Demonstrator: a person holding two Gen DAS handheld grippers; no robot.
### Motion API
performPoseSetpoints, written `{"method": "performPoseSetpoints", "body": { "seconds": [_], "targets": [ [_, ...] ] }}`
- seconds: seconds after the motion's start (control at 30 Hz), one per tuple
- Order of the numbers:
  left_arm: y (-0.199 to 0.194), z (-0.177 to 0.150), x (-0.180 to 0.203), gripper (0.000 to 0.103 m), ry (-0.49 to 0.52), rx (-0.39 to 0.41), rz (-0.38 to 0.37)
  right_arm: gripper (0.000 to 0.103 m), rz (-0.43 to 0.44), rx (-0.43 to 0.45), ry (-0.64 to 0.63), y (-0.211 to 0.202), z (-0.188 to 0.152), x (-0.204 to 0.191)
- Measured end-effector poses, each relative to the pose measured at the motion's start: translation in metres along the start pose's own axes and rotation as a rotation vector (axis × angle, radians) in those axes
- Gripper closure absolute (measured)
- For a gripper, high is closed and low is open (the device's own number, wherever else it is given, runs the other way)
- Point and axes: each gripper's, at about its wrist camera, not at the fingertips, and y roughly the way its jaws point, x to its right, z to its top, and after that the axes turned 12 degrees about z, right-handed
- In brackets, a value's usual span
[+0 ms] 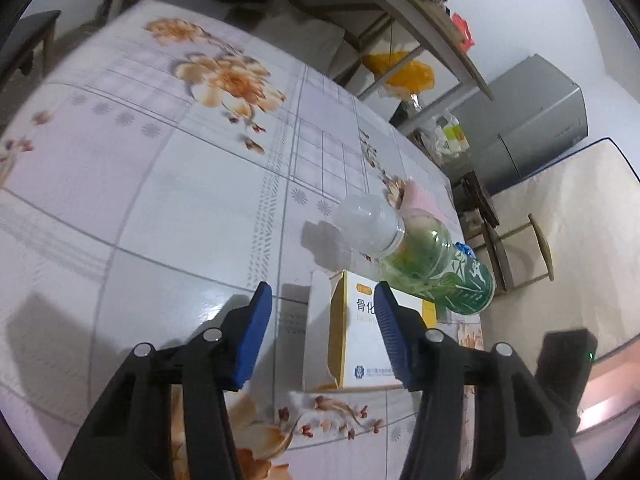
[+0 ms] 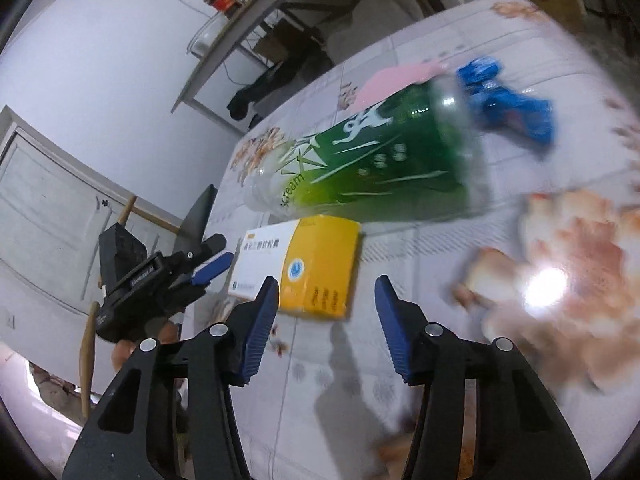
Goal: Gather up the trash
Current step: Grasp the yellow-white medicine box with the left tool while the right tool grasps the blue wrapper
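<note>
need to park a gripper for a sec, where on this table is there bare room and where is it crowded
Free: the wide floral tablecloth left of and beyond the box, up to the far edge. Also the patch between the right gripper and the box. Crowded: the corner where box, green bottle, blue wrapper and pink sheet cluster.

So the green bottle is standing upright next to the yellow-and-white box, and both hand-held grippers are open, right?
Not quite: the green bottle is lying on its side, not upright, as the right wrist view shows plainly. The rest holds: it lies next to the yellow-and-white box, and both the left hand-held gripper and the right hand-held gripper are open.
</note>
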Motion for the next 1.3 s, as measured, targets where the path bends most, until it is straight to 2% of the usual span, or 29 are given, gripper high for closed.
{"method": "performPoseSetpoints", "body": {
  "seconds": [0.17,0.3,0.43,0.53,0.67,0.8,0.93,1.03,1.13,1.2,1.3],
  "targets": [
    [0.014,-0.004,0.007,0.059,0.017,-0.059,-0.059,0.064,0.05,-0.051,0.039,0.023,0.002,0.003],
    [0.011,-0.014,0.014,0.061,0.035,-0.059,-0.073,0.069,0.059,-0.068,0.03,0.021,-0.003,0.001],
    [-0.002,-0.031,0.018,0.062,0.03,-0.056,-0.09,0.072,0.069,-0.058,0.041,0.014,-0.006,0.002],
    [-0.023,-0.049,0.022,0.065,0.028,-0.025,-0.121,0.073,0.071,-0.055,0.045,0.004,-0.012,0.003],
    [-0.053,-0.077,0.038,0.065,0.09,0.0,-0.171,0.072,0.031,-0.043,0.008,-0.003,-0.016,0.0],
    [-0.06,-0.111,0.052,0.065,0.158,-0.079,-0.209,0.071,0.005,-0.021,-0.012,-0.008,-0.017,0.0],
    [-0.055,-0.148,0.07,0.065,0.252,-0.193,-0.248,0.057,-0.027,0.028,-0.03,-0.019,-0.017,-0.001],
    [-0.063,-0.169,0.089,0.054,0.401,-0.228,-0.261,0.056,-0.032,0.068,-0.03,-0.035,-0.019,0.001],
    [-0.08,-0.173,0.101,0.04,0.509,-0.148,-0.24,0.055,-0.029,0.098,-0.017,-0.051,-0.022,0.005],
    [-0.09,-0.165,0.103,0.028,0.519,-0.066,-0.21,0.055,-0.02,0.095,-0.007,-0.056,-0.026,0.007],
    [-0.089,-0.144,0.101,0.019,0.499,0.036,-0.119,0.052,0.01,0.06,0.015,-0.055,-0.033,0.009]
  ]
}}
